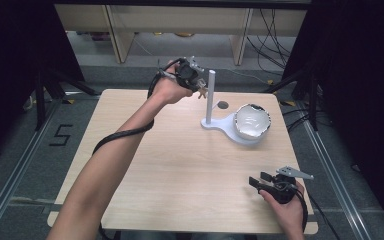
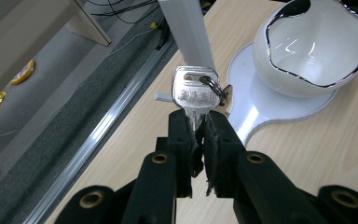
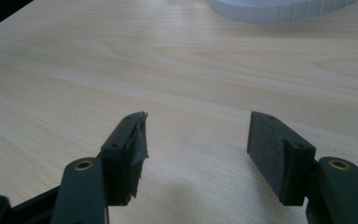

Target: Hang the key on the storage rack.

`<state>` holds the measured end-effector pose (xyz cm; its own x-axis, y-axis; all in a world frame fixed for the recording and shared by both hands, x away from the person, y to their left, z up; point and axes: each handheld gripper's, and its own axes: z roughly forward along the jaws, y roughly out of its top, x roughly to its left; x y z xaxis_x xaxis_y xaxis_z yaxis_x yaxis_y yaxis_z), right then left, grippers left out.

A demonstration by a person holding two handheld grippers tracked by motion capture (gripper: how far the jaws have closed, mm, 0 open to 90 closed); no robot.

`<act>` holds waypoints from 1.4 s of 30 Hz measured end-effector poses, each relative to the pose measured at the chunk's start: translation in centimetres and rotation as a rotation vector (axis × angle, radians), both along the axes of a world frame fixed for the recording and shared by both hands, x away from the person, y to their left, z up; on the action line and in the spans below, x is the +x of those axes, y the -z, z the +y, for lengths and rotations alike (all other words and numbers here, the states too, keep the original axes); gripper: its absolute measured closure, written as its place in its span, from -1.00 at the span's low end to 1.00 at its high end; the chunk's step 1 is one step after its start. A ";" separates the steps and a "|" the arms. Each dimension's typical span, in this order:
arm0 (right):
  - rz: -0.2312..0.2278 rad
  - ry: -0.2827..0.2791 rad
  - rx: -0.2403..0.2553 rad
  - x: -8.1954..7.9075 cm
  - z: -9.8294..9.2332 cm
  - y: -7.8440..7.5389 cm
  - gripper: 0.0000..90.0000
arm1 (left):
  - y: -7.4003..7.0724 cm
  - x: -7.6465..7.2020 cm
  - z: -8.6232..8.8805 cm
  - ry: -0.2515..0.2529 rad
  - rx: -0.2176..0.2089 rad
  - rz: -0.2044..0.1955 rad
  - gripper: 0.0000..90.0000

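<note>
The left gripper (image 2: 200,133) was clamped on the blade of a silver key (image 2: 193,93), the key's bow standing clear above the pads with a split ring (image 2: 214,88) threaded through its hole. Key and gripper were held raised above the far edge of the wooden table (image 1: 180,170), just beside the upper part of the white upright post (image 1: 210,95). The post rose from a flat white base (image 1: 220,125), on which sat a white bowl with a silvered wavy rim (image 1: 252,121). The right gripper (image 3: 196,140) lay low over the table's near right corner, jaws spread wide with nothing between them, well apart from the stand.
</note>
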<state>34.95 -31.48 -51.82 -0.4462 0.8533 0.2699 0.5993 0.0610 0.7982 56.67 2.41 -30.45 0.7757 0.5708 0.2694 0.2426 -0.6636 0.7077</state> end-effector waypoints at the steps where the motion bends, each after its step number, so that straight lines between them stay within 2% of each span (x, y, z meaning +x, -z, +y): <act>1: 0.045 0.013 0.025 -0.3 0.2 -0.2 -0.14 | 0.2 0.1 0.1 -0.007 -0.003 0.004 0.80; 3: 0.043 0.012 0.025 -0.3 0.2 -0.2 -0.14 | 0.4 0.3 0.2 -0.010 -0.002 0.009 0.80; 4: 0.031 0.007 0.015 -0.2 0.1 -0.2 -0.14 | 0.4 0.3 0.2 -0.010 -0.002 0.009 0.80; 5: 0.000 -0.001 0.001 0.0 0.0 0.0 -0.14 | 0.5 0.4 0.3 -0.014 -0.003 0.012 0.80; 9: 0.000 -0.001 0.002 0.0 0.0 0.0 -0.14 | 0.6 0.6 0.5 -0.022 -0.016 0.015 0.80; 10: 0.029 0.012 0.024 -0.2 0.2 -0.1 -0.14 | 0.6 0.7 0.5 -0.023 -0.014 0.013 0.80; 13: 0.045 0.013 0.028 -0.3 0.2 -0.2 -0.14 | 0.7 0.7 0.7 -0.026 -0.021 0.014 0.80; 16: 0.039 0.007 0.035 -0.2 0.2 -0.2 -0.14 | 0.7 0.8 0.8 -0.033 -0.022 0.011 0.80; 17: 0.011 -0.006 0.010 -0.1 0.0 -0.1 -0.14 | 1.0 0.9 1.1 -0.034 -0.018 0.014 0.80; 18: 0.011 -0.006 0.009 -0.1 0.0 -0.1 -0.14 | 1.0 0.9 1.1 -0.034 -0.018 0.014 0.80; 19: 0.041 0.010 0.025 -0.2 0.2 -0.2 -0.14 | 1.3 1.0 1.2 -0.038 -0.019 0.016 0.80; 20: 0.000 -0.002 0.001 0.0 0.0 0.0 -0.14 | 1.3 1.0 1.2 -0.038 -0.019 0.016 0.80; 21: 0.018 0.006 0.019 -0.1 0.1 0.0 -0.14 | 1.5 0.9 1.3 -0.037 -0.019 0.018 0.80; 22: 0.001 -0.002 0.006 0.0 0.0 0.0 -0.14 | 1.5 0.9 1.3 -0.037 -0.019 0.018 0.80; 30: 0.001 0.002 -0.004 0.0 0.0 0.0 -0.14 | 2.1 0.3 1.5 -0.033 0.002 -0.025 0.80; 31: 0.041 0.026 0.028 -0.2 0.3 -0.1 -0.14 | 2.2 0.1 1.6 -0.032 0.005 -0.038 0.80; 32: 0.024 0.014 0.015 -0.1 0.2 0.0 -0.14 | 2.3 0.0 1.7 -0.034 0.006 -0.041 0.80; 34: 0.016 0.004 0.017 0.0 0.1 0.0 -0.14 | 2.4 -0.1 1.7 -0.037 0.003 -0.045 0.80; 35: 0.002 -0.001 -0.002 0.0 0.0 0.0 -0.14 | 2.5 -0.3 1.7 -0.032 0.012 -0.050 0.80; 36: 0.042 0.011 0.023 -0.2 0.2 -0.2 -0.14 | 2.6 -0.4 1.7 -0.037 0.006 -0.060 0.80; 37: 0.037 0.010 0.019 -0.2 0.2 -0.1 -0.14 | 2.6 -0.5 1.6 -0.034 0.010 -0.066 0.80; 38: 0.042 0.011 0.037 -0.2 0.3 -0.1 -0.14 | 2.6 -0.5 1.6 -0.034 0.010 -0.066 0.80; 40: 0.027 0.009 0.006 0.0 0.1 -0.1 -0.14 | 2.5 -0.8 1.5 -0.035 0.023 -0.081 0.80; 42: 0.020 0.009 0.016 0.0 0.2 0.0 -0.14 | 2.5 -0.9 1.4 -0.034 0.027 -0.083 0.80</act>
